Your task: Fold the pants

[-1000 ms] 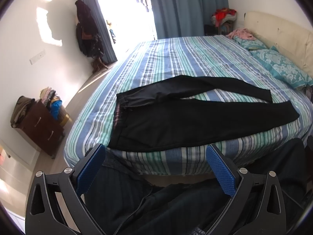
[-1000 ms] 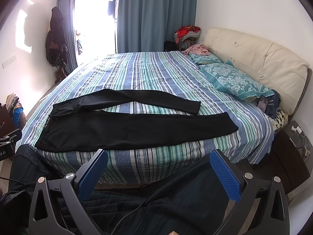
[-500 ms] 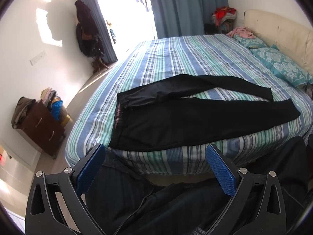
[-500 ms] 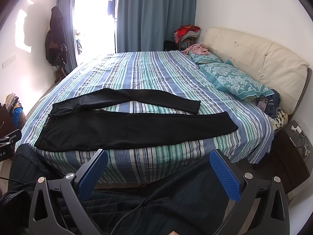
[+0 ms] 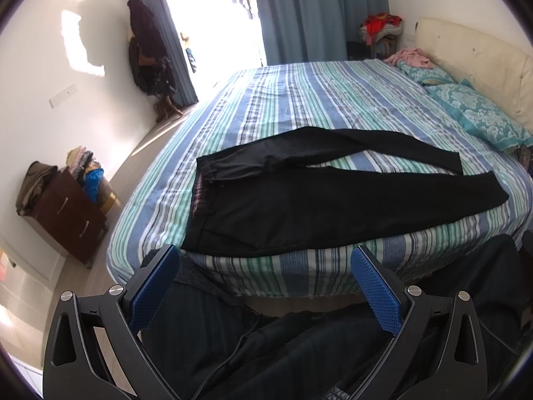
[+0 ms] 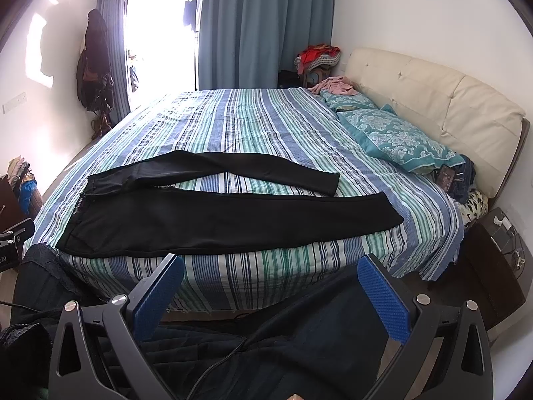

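Black pants [image 5: 299,206] lie flat on the striped bed [image 5: 299,106], waistband to the left, both legs stretched right, near the bed's front edge. They also show in the right wrist view [image 6: 213,220]. My left gripper [image 5: 265,286] is open and empty, held short of the bed's front edge below the pants. My right gripper [image 6: 269,291] is open and empty, also short of the bed's edge below the pants' near leg.
Teal pillows [image 6: 396,140] and a cream headboard [image 6: 443,100] are at the right. A brown dresser [image 5: 66,213] with clothes stands left of the bed. A dark nightstand [image 6: 489,260] is at the right. A person's dark clothing [image 5: 266,343] fills the foreground.
Nothing has visibly moved except a very slight shift of the left wrist view; both grippers stay open and empty.
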The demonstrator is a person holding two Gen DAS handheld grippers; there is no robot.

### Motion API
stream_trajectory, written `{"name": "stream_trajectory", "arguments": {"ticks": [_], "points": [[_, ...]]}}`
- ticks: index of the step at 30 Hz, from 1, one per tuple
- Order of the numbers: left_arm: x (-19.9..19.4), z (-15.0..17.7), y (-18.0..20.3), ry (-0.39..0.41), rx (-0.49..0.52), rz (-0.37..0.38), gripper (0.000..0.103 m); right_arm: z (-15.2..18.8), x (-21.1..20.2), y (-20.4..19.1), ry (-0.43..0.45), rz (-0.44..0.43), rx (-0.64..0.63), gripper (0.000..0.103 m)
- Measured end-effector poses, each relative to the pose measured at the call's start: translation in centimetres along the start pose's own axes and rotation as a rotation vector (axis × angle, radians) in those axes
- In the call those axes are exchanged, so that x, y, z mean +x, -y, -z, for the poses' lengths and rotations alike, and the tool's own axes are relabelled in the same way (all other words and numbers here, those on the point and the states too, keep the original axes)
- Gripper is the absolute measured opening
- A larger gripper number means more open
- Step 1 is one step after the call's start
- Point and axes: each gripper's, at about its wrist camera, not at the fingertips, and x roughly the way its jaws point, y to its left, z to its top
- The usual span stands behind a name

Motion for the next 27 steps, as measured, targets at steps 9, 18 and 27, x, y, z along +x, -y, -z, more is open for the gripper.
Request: {"name": "stream_trajectory", "arguments": {"ticks": [9,18,27], "points": [[-0.11,-0.20,0.34,0.002,0.019,0.003,0.102,-0.27,0.19,0.31,-0.016,-0.002,0.012,0.103],[-0.10,-0.19,0.37,0.002,0.020,0.003,0.102,-0.41,0.47,0.11,-0.023,-0.007,-0.002,0.103],[-0.07,-0.13,0.31,0.000,0.018,0.003,0.102,-0.35,0.56,0.05,-0.025,-0.008,-0.004,0.103]]}}
